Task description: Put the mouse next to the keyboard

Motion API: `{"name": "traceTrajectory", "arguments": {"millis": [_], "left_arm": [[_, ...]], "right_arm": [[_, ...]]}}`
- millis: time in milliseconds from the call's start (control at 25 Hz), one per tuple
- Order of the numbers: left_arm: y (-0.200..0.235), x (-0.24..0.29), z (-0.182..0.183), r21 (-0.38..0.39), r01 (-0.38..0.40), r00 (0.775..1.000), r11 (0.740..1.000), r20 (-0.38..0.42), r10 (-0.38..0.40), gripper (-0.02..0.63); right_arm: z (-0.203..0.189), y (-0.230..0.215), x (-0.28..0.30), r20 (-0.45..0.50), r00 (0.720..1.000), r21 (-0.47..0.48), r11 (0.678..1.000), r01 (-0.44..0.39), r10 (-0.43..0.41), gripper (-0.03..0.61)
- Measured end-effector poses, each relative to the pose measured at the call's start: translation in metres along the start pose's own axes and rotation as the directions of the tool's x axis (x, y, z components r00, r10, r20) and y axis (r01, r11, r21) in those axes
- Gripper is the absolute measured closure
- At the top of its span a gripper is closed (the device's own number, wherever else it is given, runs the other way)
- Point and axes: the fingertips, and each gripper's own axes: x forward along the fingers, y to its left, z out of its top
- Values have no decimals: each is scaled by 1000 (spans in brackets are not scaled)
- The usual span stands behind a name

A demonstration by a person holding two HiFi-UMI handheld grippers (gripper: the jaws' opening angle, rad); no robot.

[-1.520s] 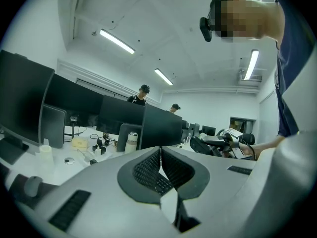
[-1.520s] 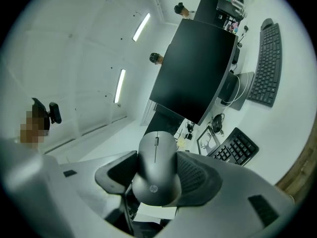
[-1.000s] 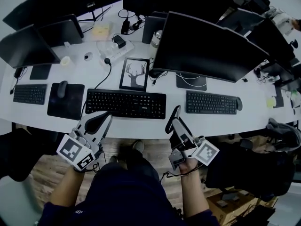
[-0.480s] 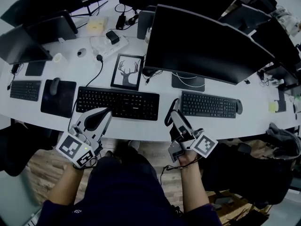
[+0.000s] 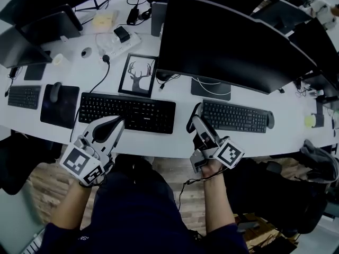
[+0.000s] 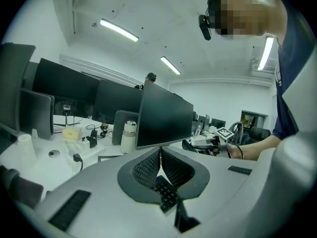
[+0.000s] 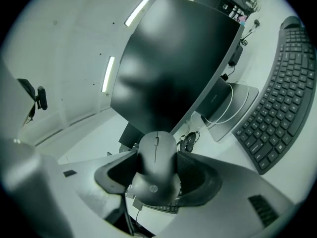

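The right tool (image 7: 156, 175) was pinching a dark mouse (image 7: 155, 150) between its two sides. The front of the mouse stuck out past them. The mouse was up in the tool, not lying on the white counter (image 5: 183, 107). It hung over the near edge of the counter, in the gap between two keyboards. The long keyboard (image 5: 127, 112) lay at its 9 o'clock and the small keyboard (image 5: 234, 116) at its 3 o'clock. The left tool (image 6: 159, 165) was pressed together with nothing in it. It hung at 6 o'clock from the left part of the long keyboard, by the same edge. A big dark screen (image 5: 233, 46) stood at 12 o'clock, behind both keyboards. A second mouse (image 5: 270, 119) sat just beside the right end of the small keyboard.
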Motion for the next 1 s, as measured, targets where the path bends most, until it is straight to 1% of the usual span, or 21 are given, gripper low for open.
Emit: {"name": "traceTrajectory", "arguments": {"millis": [280, 400, 520, 560, 760, 1000], "left_arm": [[8, 9, -5, -17, 3, 1000, 1000, -8, -3, 575], [14, 14, -9, -23, 7, 1000, 1000, -13, -7, 575], [21, 19, -13, -30, 13, 1000, 999, -17, -13, 575], [23, 20, -13, -32, 16, 1000, 999, -17, -16, 575], [32, 28, -15, -43, 30, 999, 999, -20, -30, 575], [43, 37, -17, -56, 51, 998, 997, -25, -53, 575]], "right_arm": [[8, -20, 16, -25, 998, -56, 997, 49, -51, 321], [7, -35, 24, -42, 995, -77, 993, 85, -89, 321], [2, -58, 27, -66, 982, -87, 981, 173, -179, 321], [1, -63, 29, -72, 978, -95, 977, 189, -197, 321], [0, -81, 38, -93, 965, -147, 962, 231, -246, 321], [-8, -101, 50, -147, 930, -226, 926, 301, -338, 321]]}}
